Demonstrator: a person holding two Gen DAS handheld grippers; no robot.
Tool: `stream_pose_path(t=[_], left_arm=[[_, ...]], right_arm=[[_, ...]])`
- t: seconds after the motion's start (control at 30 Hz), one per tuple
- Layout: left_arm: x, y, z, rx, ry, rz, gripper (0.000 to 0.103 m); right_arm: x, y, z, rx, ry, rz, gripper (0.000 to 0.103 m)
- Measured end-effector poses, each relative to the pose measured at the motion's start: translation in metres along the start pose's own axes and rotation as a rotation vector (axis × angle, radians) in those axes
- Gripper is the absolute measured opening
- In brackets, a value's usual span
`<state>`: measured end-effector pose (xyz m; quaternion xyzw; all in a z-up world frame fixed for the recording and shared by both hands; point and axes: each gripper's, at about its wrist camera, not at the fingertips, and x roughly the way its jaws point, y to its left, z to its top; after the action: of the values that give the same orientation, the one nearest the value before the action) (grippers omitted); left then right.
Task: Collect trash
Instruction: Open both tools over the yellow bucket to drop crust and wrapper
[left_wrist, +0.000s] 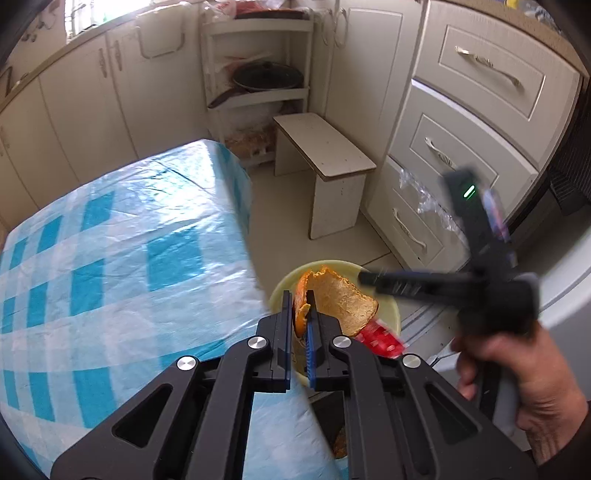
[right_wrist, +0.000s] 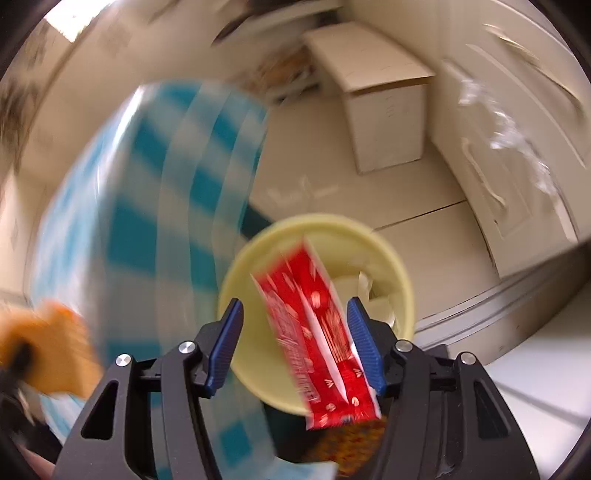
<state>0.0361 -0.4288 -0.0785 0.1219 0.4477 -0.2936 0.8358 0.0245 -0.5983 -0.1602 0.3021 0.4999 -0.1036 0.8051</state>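
Two grippers work over a pale yellow bin (right_wrist: 402, 280) that stands on the floor just beside a table covered in a blue-and-white checked cloth (left_wrist: 110, 236). In the left wrist view, the left gripper (left_wrist: 300, 314) has its blue-padded fingers closed on a piece of orange peel (left_wrist: 343, 299), which hangs above the bin's opening; the peel's pale inner side faces the camera. In the right wrist view, the right gripper (right_wrist: 295, 343) has its fingers spread wide apart, and a red snack wrapper (right_wrist: 317, 343) lies between them, loose, tilted over the bin's mouth; whether it touches the right-hand pad cannot be told through the motion blur. From the left wrist view the wrapper shows red beneath the peel. A white stool (left_wrist: 325, 162) stands on the floor beyond the bin, near cream drawers (left_wrist: 461, 122).
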Motion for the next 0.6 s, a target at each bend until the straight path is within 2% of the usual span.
stream_pose_path(t=[0.17, 0.27, 0.33, 0.4, 0.5, 0.6], left_arm=[[0.029, -0.028, 0.005, 0.041, 0.059, -0.010, 0.006], [0.054, -0.046, 0.007, 0.071, 0.132, -0.009, 0.009], [0.072, -0.055, 0.007, 0.085, 0.185, 0.016, 0.016], [0.080, -0.056, 0.007, 0.067, 0.203, 0.036, 0.036], [0.073, -0.052, 0.007, 0.039, 0.190, 0.036, 0.045], [0.061, -0.047, 0.006, 0.048, 0.169, 0.069, 0.055]], right_arm=[[-0.065, -0.010, 0.016, 0.103, -0.223, 0.116, 0.066], [-0.089, -0.005, 0.024, 0.100, -0.302, 0.150, 0.069], [-0.096, -0.003, 0.025, 0.090, -0.326, 0.163, 0.071], [-0.099, 0.000, 0.027, 0.079, -0.329, 0.170, 0.072], [-0.100, -0.001, 0.032, 0.082, -0.326, 0.173, 0.072], [-0.105, -0.001, 0.030, 0.079, -0.329, 0.159, 0.073]])
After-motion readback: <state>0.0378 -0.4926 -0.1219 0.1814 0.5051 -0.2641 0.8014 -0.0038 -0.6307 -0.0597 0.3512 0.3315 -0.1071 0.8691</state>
